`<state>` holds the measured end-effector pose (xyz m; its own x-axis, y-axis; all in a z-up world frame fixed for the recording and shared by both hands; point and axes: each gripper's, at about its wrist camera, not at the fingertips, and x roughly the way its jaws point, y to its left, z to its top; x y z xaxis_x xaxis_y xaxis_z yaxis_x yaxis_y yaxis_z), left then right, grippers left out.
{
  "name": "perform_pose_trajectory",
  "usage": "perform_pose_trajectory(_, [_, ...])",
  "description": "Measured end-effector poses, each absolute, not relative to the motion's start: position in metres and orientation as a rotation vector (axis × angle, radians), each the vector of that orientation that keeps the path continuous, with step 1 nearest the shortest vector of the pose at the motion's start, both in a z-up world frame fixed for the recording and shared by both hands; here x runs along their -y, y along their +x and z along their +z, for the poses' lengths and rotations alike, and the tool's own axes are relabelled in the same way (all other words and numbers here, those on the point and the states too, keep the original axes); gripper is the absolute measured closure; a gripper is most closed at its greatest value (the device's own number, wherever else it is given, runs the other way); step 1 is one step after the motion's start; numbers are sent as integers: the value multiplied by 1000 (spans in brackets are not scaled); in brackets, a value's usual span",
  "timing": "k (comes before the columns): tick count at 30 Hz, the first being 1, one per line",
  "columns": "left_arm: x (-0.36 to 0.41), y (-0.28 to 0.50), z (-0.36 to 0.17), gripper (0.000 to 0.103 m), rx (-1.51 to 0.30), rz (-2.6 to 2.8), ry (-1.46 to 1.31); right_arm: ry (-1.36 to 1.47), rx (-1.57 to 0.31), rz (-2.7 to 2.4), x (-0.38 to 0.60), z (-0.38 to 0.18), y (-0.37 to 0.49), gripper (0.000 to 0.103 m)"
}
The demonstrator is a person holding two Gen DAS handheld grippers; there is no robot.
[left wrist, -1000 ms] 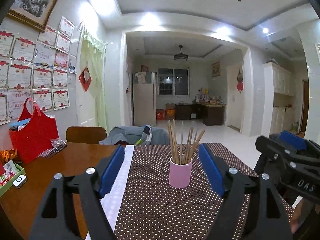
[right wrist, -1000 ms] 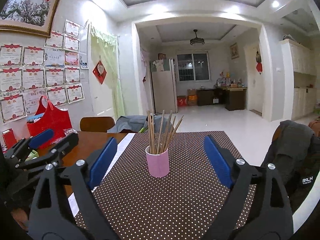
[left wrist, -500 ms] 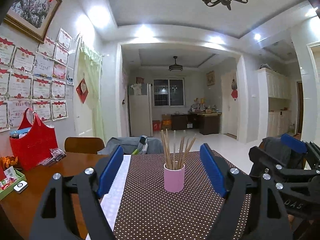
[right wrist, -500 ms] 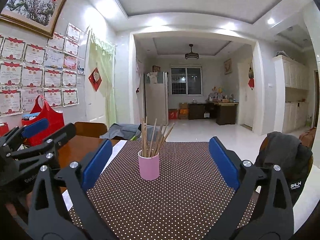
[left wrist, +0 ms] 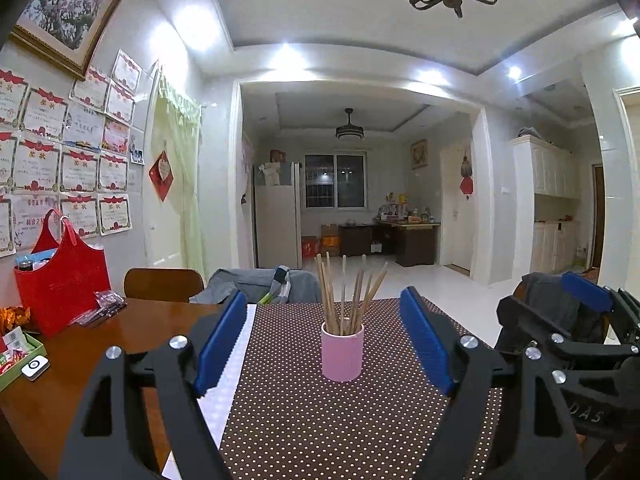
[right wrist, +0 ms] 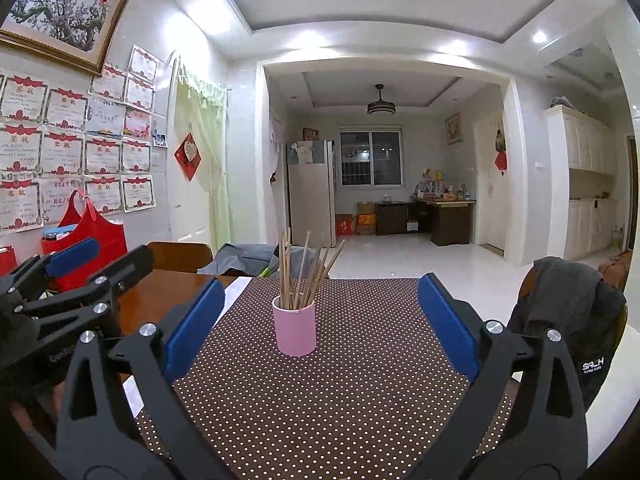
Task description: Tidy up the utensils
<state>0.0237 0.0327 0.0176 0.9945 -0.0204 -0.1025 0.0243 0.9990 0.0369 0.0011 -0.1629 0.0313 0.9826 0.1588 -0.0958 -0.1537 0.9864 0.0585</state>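
A pink cup (left wrist: 342, 351) full of upright wooden chopsticks (left wrist: 348, 292) stands on a brown dotted table runner (left wrist: 320, 420). It also shows in the right wrist view (right wrist: 295, 330), with the chopsticks (right wrist: 304, 272) fanning out. My left gripper (left wrist: 324, 344) is open and empty, its blue pads either side of the cup but nearer the camera. My right gripper (right wrist: 320, 328) is open and empty too, held back from the cup. Each gripper shows in the other's view, the right gripper (left wrist: 576, 320) and the left gripper (right wrist: 68, 280).
A red bag (left wrist: 60, 280), snack packets and a green tray (left wrist: 16, 356) sit on the wooden table (left wrist: 60, 380) at left. Chairs stand at the far end (left wrist: 162, 284) and at right with a dark jacket (right wrist: 568, 316).
Both wrist views have tilted upward and drawn slightly back; the cup sits lower in frame and more ceiling shows. Both grippers stay open.
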Motion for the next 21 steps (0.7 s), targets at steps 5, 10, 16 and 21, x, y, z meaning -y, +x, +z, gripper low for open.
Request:
perform_pose_trajectory(5, [-32,26,16,25,-106,-21,37,49,-105,157,162,33,4,8])
perform_pose_trajectory(10, [-32,26,15,25,-108,-19,39,55,-109,162,161,32,5,8])
perform_pose_trajectory(16, [-34,26,13,25,-108,-14,40,55,-109,162,161,31,5,8])
perform_pose_trajectory(21, [-34,25,13,25,-108,-11,46,56,-110,164,160,31,6,8])
